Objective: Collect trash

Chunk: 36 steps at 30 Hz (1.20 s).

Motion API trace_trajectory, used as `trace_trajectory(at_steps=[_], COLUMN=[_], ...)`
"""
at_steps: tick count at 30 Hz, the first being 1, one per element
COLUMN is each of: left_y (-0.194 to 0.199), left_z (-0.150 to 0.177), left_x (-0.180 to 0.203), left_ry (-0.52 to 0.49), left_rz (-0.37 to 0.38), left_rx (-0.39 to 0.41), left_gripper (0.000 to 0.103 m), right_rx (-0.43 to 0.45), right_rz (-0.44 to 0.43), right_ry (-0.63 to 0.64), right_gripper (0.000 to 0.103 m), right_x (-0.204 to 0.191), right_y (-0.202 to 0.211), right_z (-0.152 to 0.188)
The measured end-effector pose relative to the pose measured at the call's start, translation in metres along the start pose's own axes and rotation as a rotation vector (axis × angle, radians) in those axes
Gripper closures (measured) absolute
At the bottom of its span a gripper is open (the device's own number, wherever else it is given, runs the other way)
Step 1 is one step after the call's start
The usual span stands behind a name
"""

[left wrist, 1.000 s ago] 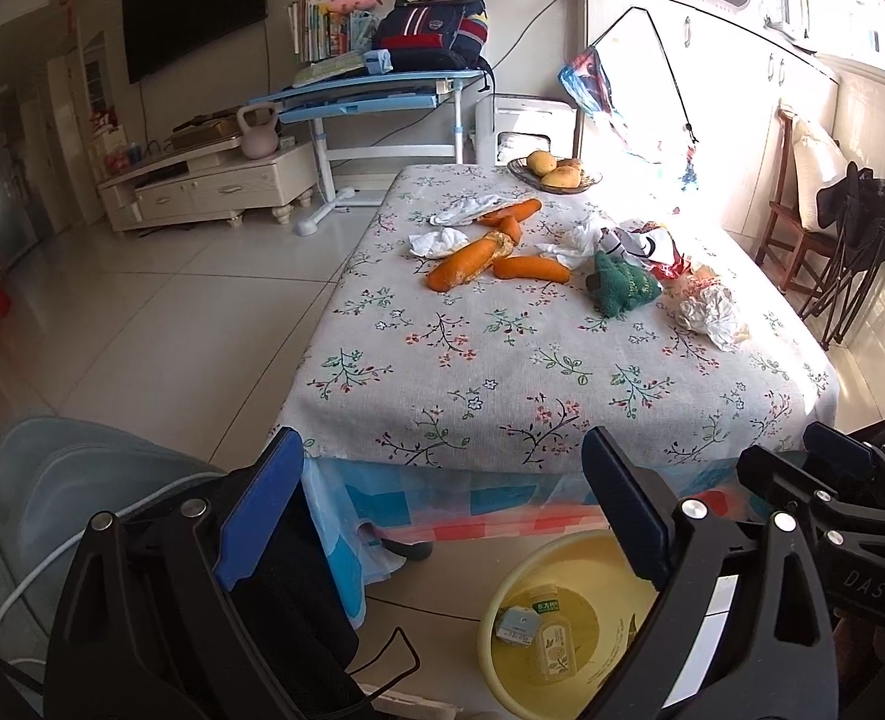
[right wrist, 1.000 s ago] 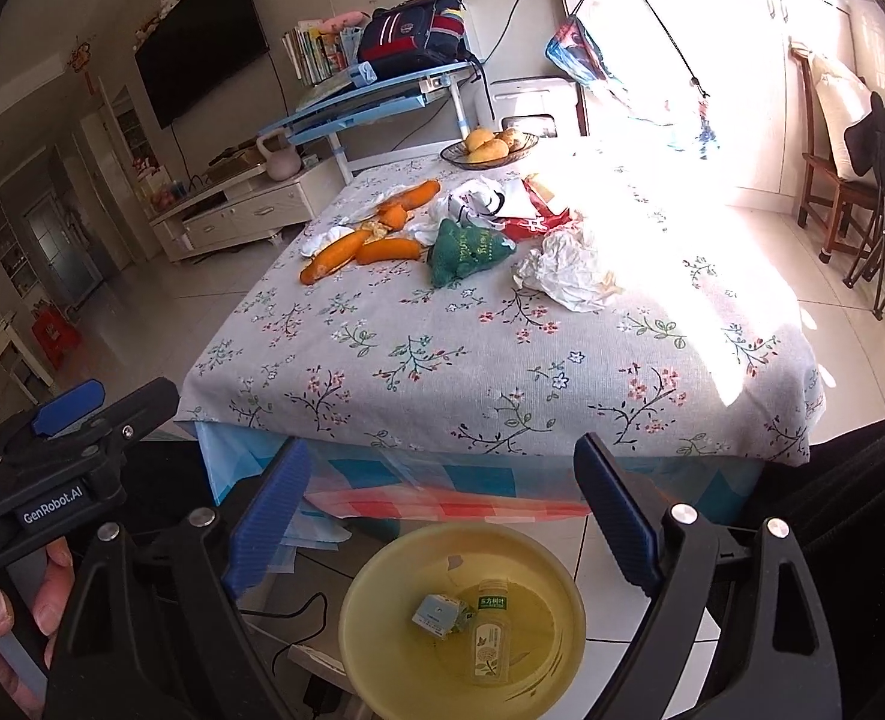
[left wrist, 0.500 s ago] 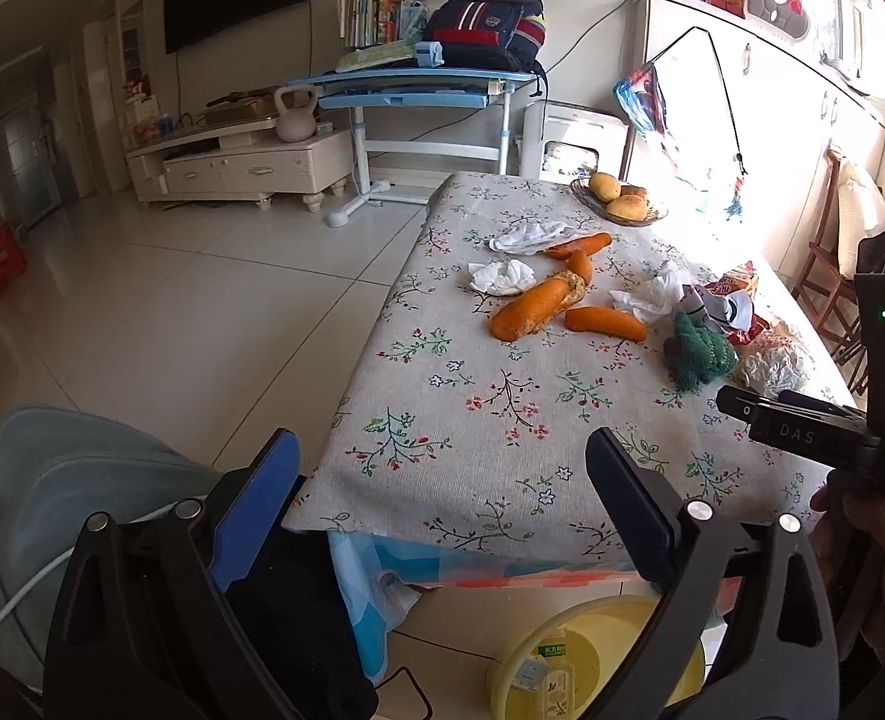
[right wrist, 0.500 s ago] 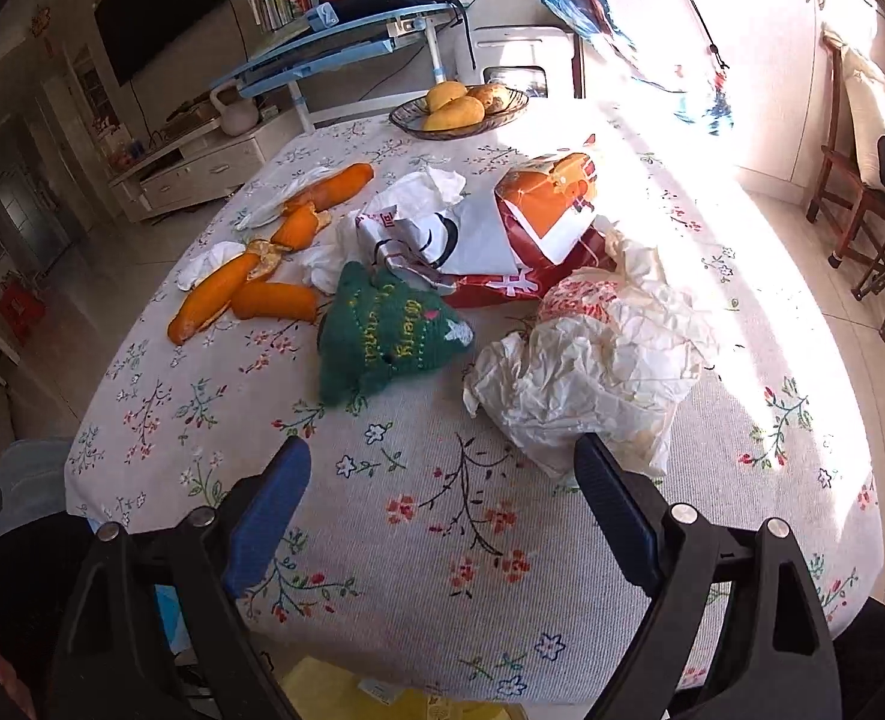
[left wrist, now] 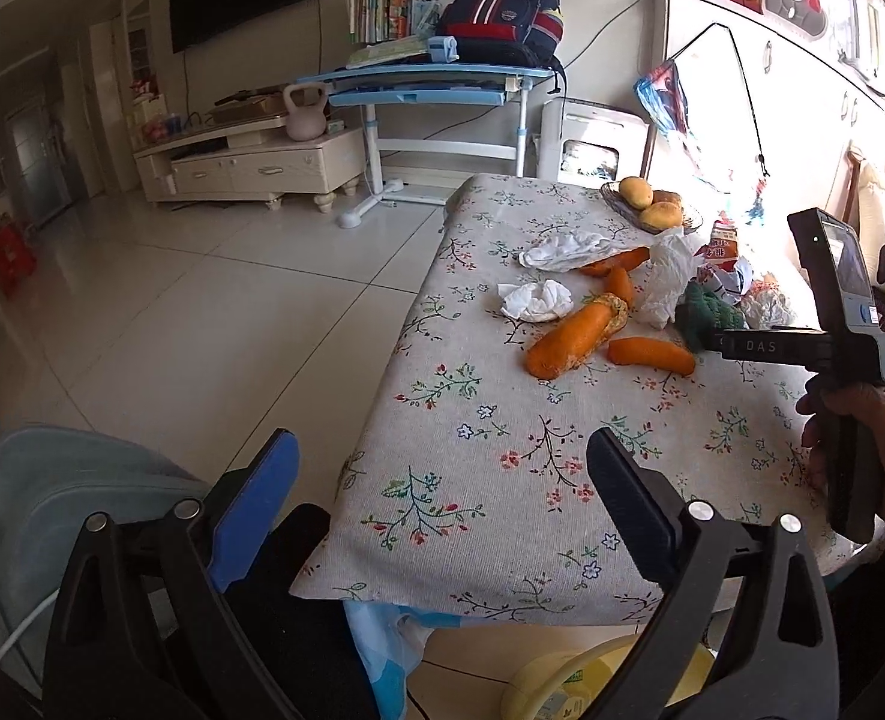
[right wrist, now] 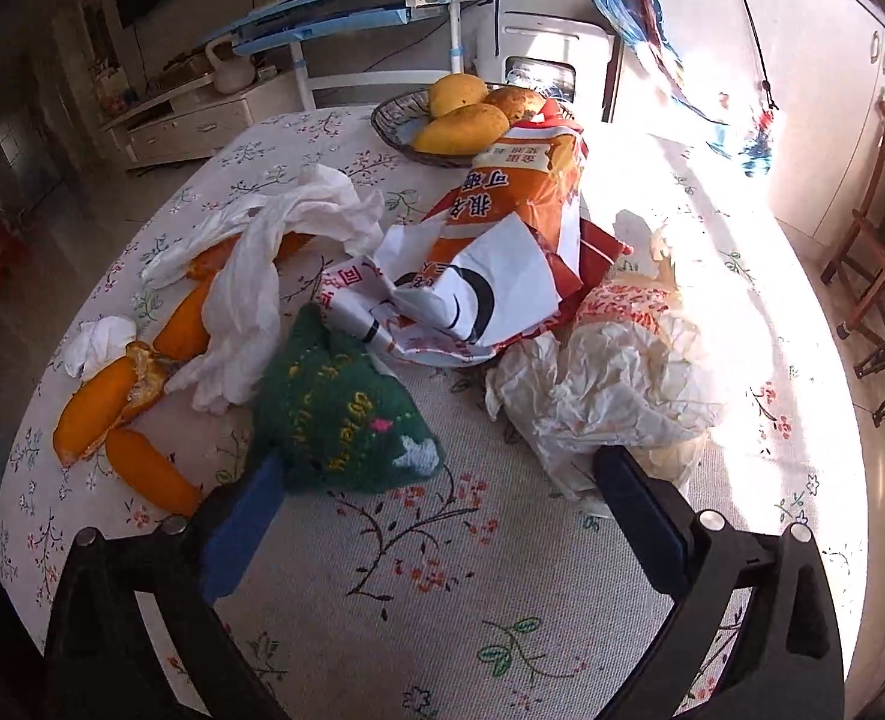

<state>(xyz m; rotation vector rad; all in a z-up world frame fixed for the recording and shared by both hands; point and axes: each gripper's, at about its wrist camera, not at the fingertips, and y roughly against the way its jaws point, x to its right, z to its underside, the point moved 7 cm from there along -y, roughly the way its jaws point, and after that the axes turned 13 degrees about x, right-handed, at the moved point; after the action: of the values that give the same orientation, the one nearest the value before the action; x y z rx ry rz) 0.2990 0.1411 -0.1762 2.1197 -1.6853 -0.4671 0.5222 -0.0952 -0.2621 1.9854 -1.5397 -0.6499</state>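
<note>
Trash lies on a floral tablecloth (right wrist: 418,588): a crumpled white plastic bag (right wrist: 610,384), an orange snack bag (right wrist: 520,198) over torn red and white wrappers (right wrist: 472,294), white tissue (right wrist: 262,300) and orange peels (right wrist: 100,408). A green knitted pouch (right wrist: 340,414) lies among them. My right gripper (right wrist: 436,510) is open and empty, low over the table, just short of the pouch and the plastic bag. My left gripper (left wrist: 436,498) is open and empty at the table's near left corner. The peels (left wrist: 574,336) and a tissue wad (left wrist: 535,300) show ahead of it.
A yellow basin (left wrist: 568,690) stands on the floor below the table's front edge. A fruit bowl (right wrist: 472,114) sits at the far end of the table. The right hand's tool body (left wrist: 832,324) crosses the left view. Chairs (right wrist: 880,276) stand to the right.
Both grippers have risen from the basin and moved forward over the table. The right one has closed in on the trash pile. Both jaws stay open.
</note>
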Motion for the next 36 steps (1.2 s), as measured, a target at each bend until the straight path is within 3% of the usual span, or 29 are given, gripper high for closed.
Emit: trace_trajectory(at_steps=[17, 25, 31, 36], left_y=[-0.009, -0.014, -0.012, -0.011], left_z=[0.019, 0.030, 0.036, 0.037], left_x=[-0.033, -0.028, -0.012, -0.011], left_ry=[0.197, 0.184, 0.074, 0.065], left_rz=[0.038, 0.036, 0.045, 0.061], left_rx=[-0.025, -0.074, -0.086, -0.100], left_gripper=[0.008, 0.007, 0.007, 0.007], right_rx=[-0.010, -0.010, -0.010, -0.010], right_rz=[0.027, 0.027, 0.027, 0.027], right_ry=[0.020, 0.020, 0.020, 0.020], right_gripper=[0.006, 0.006, 0.006, 0.006], right_x=[0.001, 0.001, 0.001, 0.001], right_y=[0.008, 0.008, 0.009, 0.009], right_z=[0.007, 0.008, 0.008, 0.008])
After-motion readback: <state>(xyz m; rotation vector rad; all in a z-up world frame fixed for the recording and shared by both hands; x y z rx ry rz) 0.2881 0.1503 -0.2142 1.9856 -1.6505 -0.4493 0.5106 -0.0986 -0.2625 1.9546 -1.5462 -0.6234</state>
